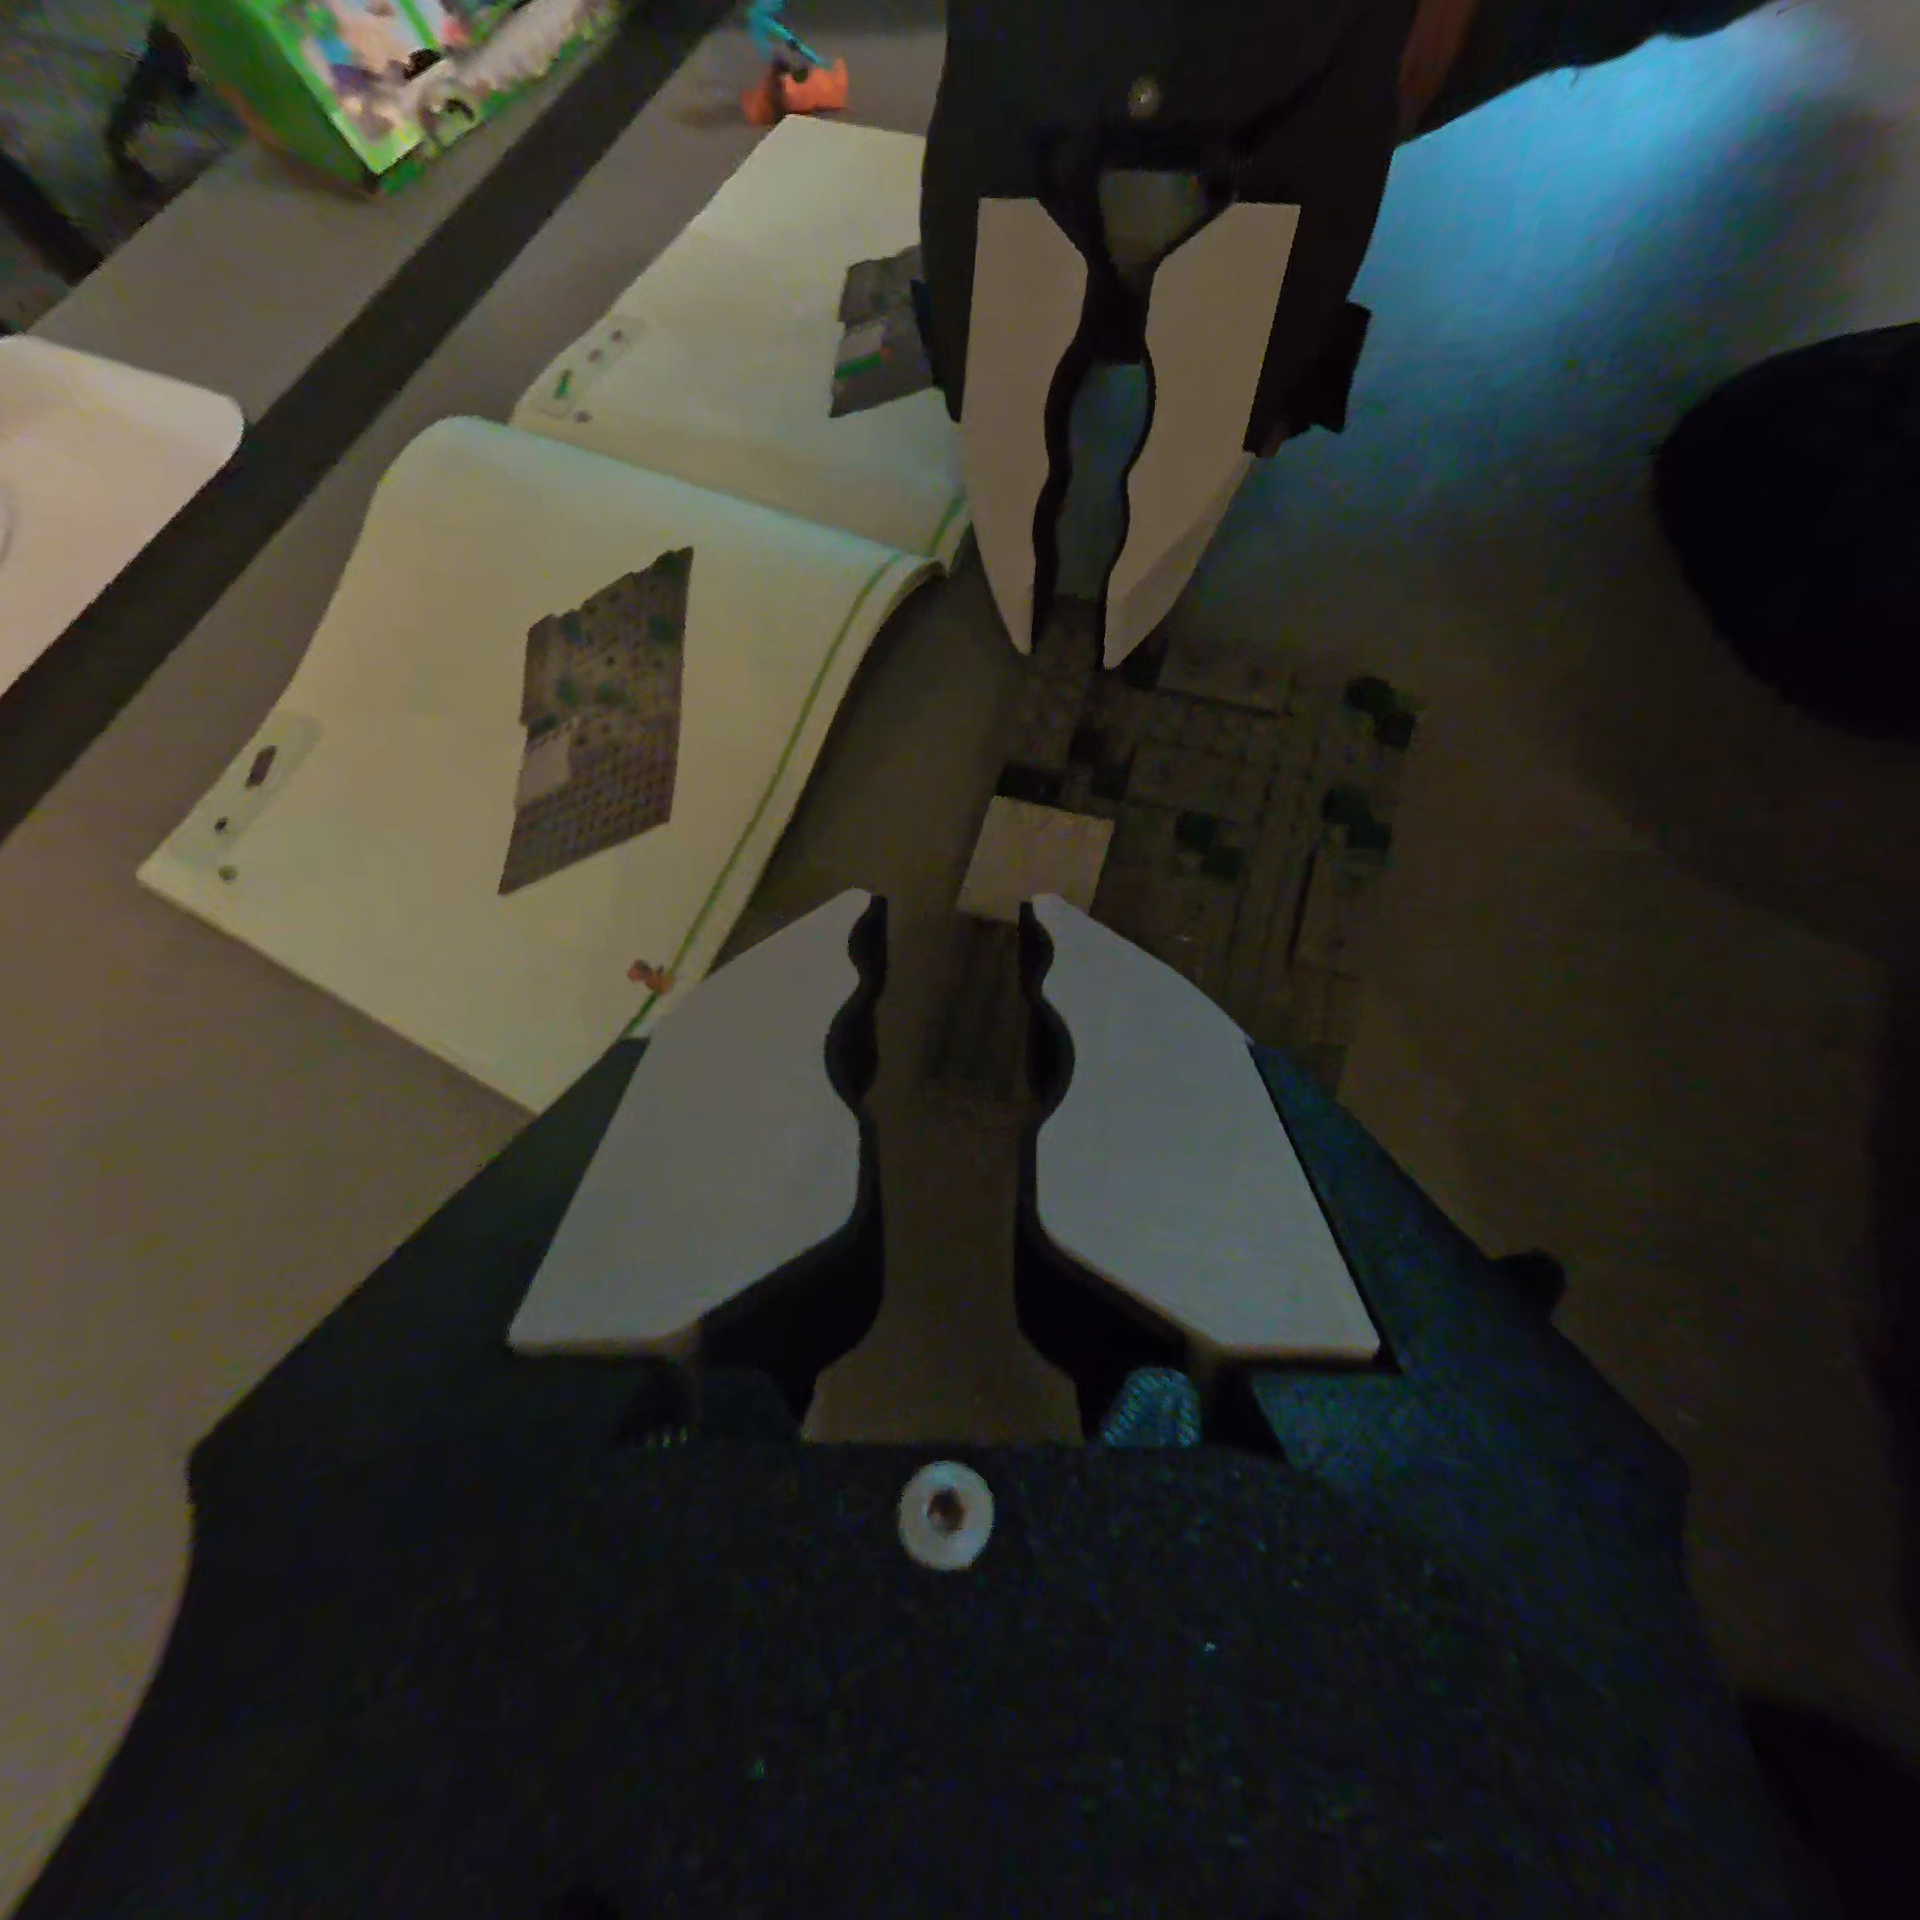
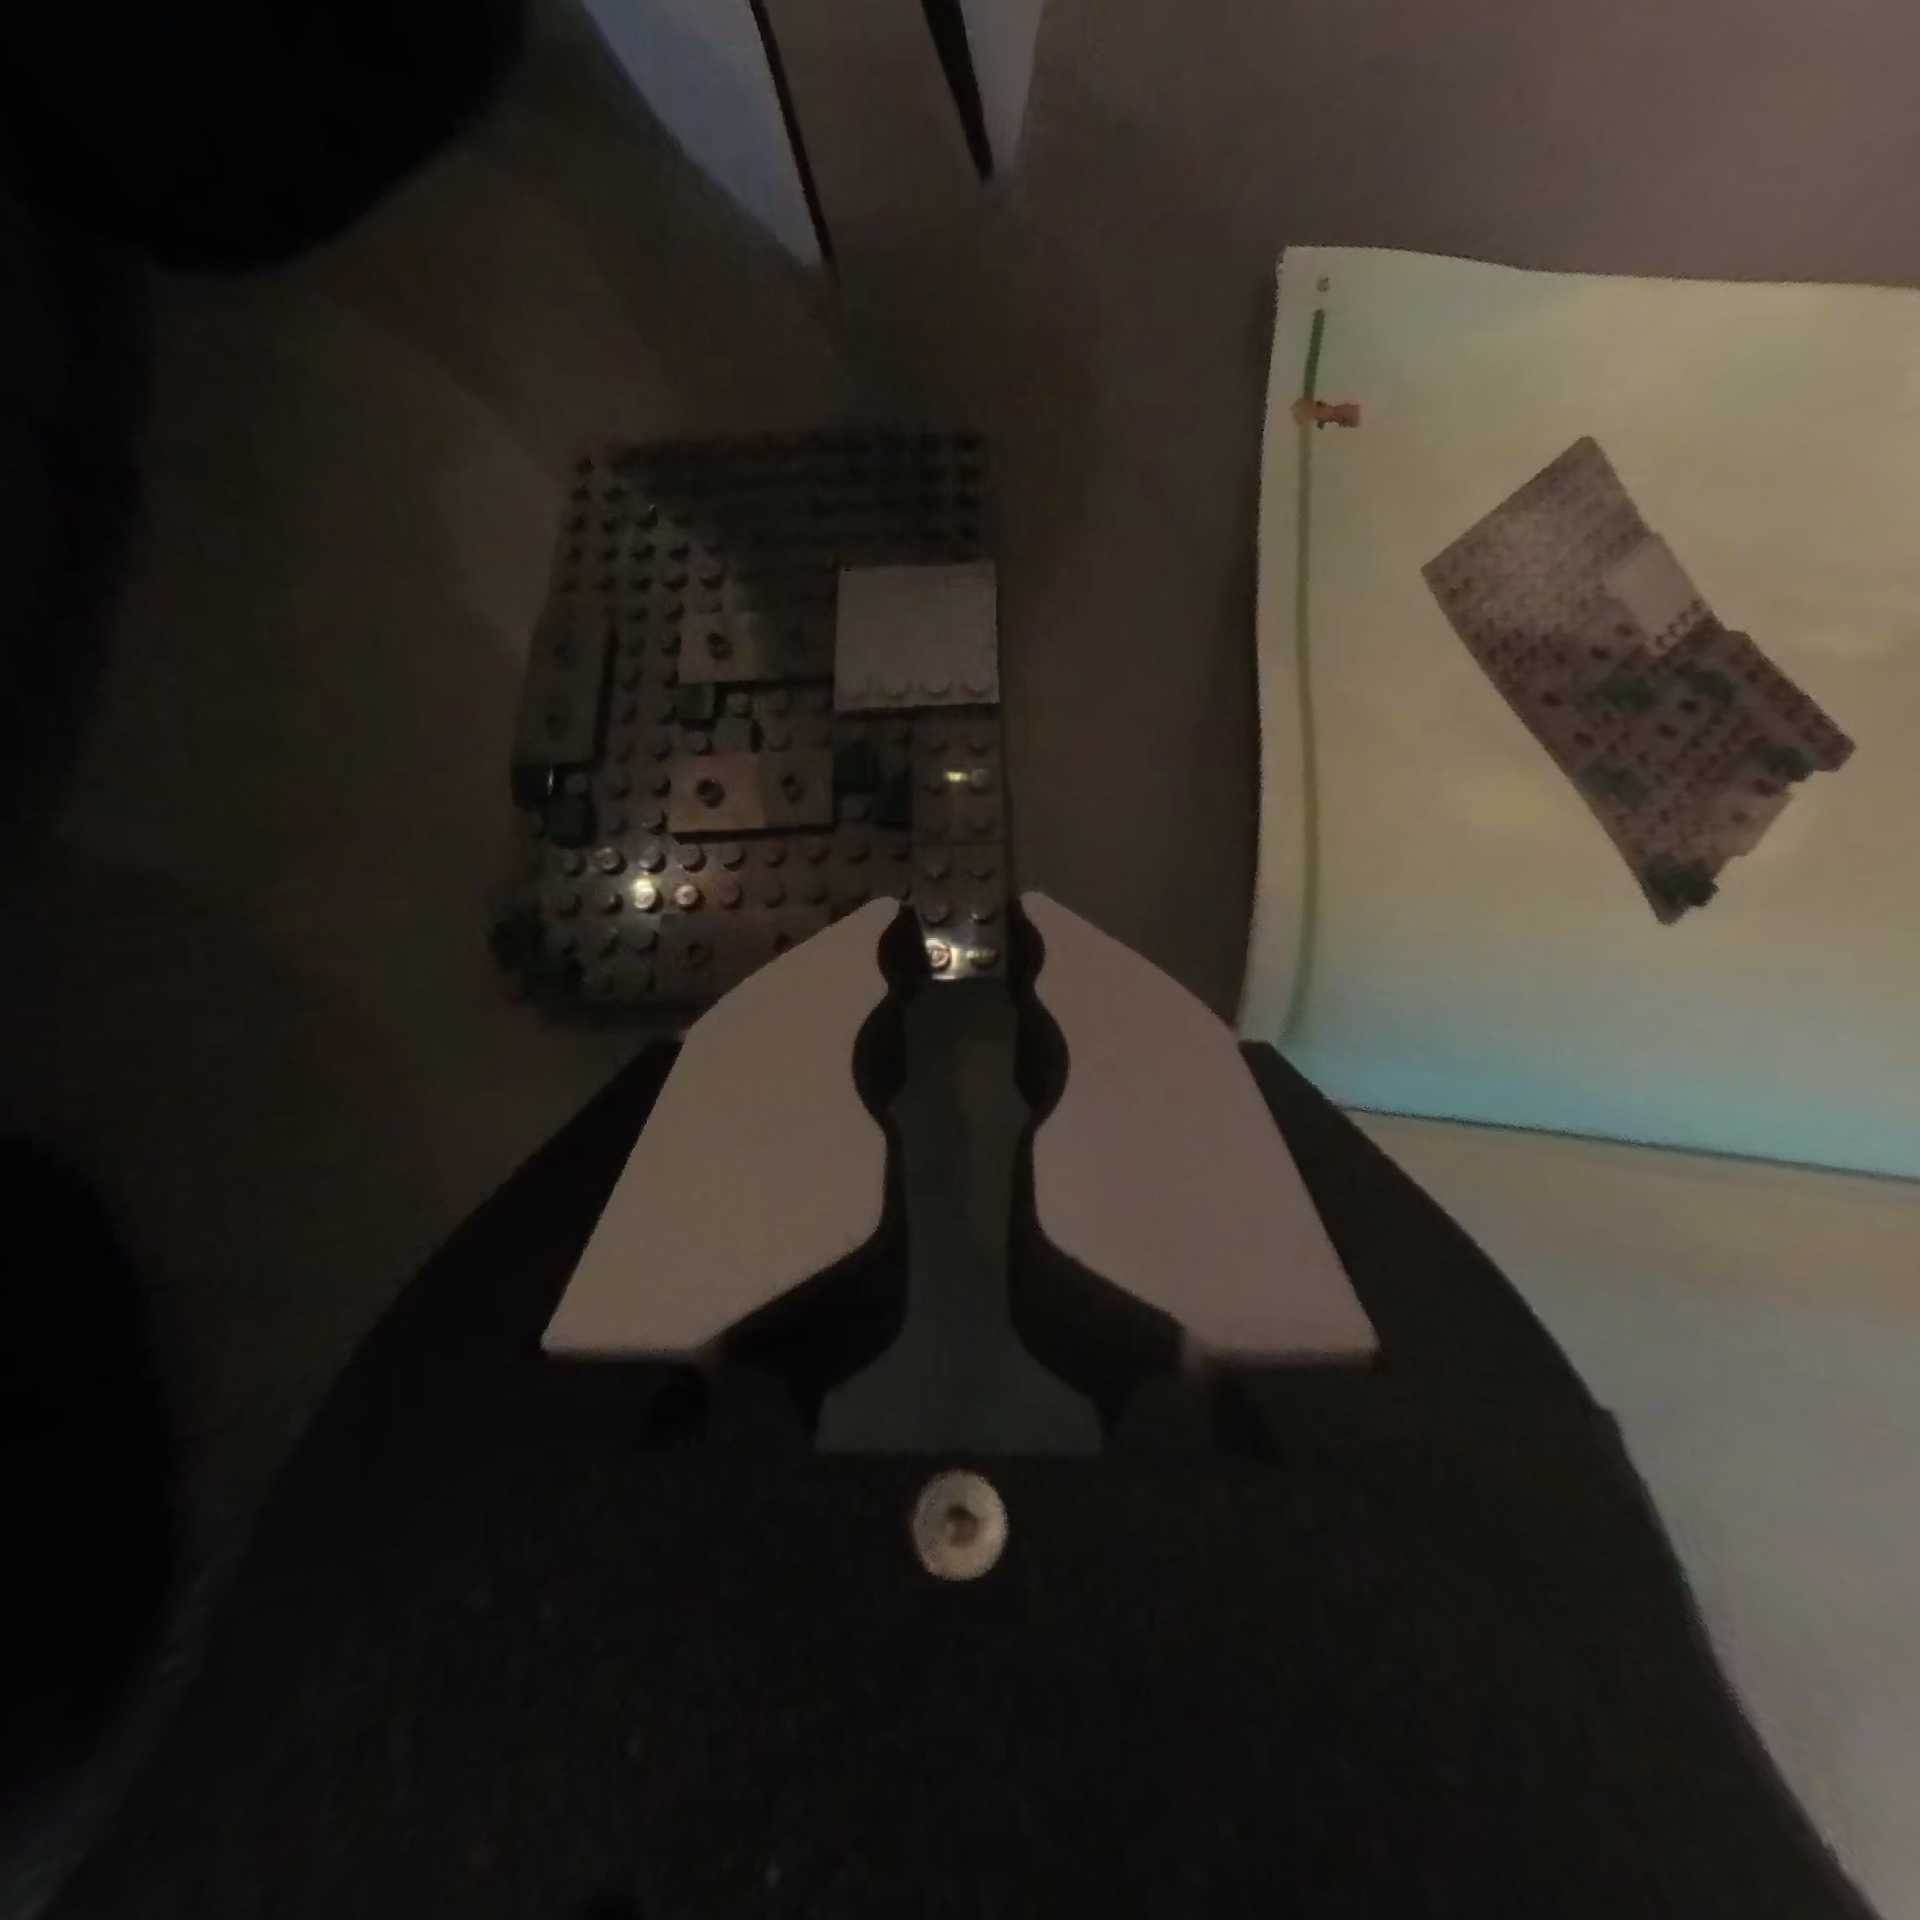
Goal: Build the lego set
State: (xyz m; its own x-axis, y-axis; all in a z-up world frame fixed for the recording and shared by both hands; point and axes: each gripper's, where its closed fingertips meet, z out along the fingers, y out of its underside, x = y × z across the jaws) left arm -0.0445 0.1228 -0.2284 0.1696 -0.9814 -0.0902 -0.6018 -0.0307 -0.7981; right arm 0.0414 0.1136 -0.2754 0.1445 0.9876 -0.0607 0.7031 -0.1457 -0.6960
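- The left claw (image 1: pixel 954 914) points forward over the table (image 1: pixel 312 1039), its white fingers (image 1: pixel 727 1143) spread with a clear gap; nothing sits between them, and the tips hover just above the near edge of the lego build (image 1: pixel 1226 821).
- The right claw (image 1: pixel 1070 644) comes down from twelve o'clock in the left wrist view, tips aimed toward the camera; its fingers stand close together with a narrow gap, the tips at the far-left corner of the build. Whether they pinch a piece there I cannot tell.
- In the right wrist view the right claw (image 2: pixel 961 914) frames a dark studded plate (image 2: pixel 961 831) at the build's right edge; the plate runs up between the fingertips, but a real grip is not clear in the dim light.
- The lego build (image 2: pixel 748 727) is a dark studded baseplate lying flat on the table, with a light grey tile (image 2: pixel 916 639) near its edge, at one o'clock from the left claw.
- The open instruction booklet (image 1: pixel 499 748) lies at ten o'clock from the left claw; the right wrist view shows only one page (image 2: pixel 1558 675), at three o'clock.
- Only the left wrist view shows the green box (image 1: pixel 343 94) at eleven o'clock, a small orange and blue figure (image 1: pixel 795 83) at twelve, and a white tray (image 1: pixel 94 488) at nine o'clock.
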